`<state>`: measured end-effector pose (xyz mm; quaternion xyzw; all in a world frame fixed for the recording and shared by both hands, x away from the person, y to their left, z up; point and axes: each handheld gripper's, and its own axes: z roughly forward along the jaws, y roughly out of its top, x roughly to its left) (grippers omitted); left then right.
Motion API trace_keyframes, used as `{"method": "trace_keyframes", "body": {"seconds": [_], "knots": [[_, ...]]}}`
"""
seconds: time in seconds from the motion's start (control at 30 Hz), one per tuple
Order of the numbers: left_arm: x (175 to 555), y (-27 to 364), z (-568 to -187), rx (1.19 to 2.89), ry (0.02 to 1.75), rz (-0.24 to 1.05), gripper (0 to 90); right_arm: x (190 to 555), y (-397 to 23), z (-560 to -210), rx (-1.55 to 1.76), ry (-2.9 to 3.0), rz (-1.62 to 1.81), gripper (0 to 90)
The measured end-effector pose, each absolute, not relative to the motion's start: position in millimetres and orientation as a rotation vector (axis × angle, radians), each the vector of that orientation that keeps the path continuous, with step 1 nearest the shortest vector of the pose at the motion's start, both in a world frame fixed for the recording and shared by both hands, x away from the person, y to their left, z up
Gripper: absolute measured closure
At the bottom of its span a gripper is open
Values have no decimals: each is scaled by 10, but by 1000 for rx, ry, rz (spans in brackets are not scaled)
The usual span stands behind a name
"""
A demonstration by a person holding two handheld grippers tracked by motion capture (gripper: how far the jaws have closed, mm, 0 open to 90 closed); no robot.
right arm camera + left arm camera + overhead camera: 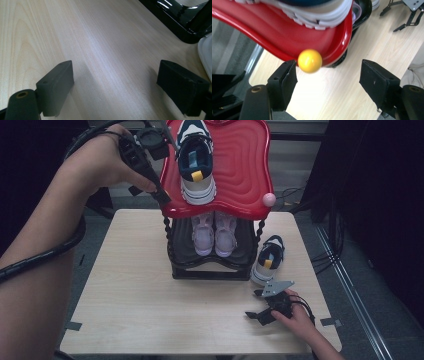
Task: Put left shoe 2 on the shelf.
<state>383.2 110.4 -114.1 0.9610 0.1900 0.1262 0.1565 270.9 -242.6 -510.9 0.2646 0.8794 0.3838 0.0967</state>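
Currently the left gripper (159, 195) hangs at the left front edge of the red shelf (240, 165), jaws apart with nothing pressed between them. On that shelf stands one navy and white shoe (195, 162); its mate (267, 260) stands on the table (140, 305) beside the black base (210, 270), which carries a pink pair (215, 234). The right gripper (267, 312) rests on open tabletop, jaws wide and empty. From the left gripper view, a yellow knob (309, 60) appears under the shelf rim, near one jaw; from above, a pink knob (269, 199) marks the right corner.
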Motion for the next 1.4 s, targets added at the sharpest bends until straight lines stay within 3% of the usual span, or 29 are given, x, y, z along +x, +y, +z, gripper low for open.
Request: {"method": "trace_keyframes", "body": {"seconds": [0.57, 1.4], "knots": [[3773, 1494, -1461, 2758, 625, 289, 277, 2708, -2427, -5108, 784, 2606, 1134, 129], [3689, 1766, -2214, 2786, 652, 161, 234, 2711, -2428, -5107, 781, 2601, 1136, 129]]}}
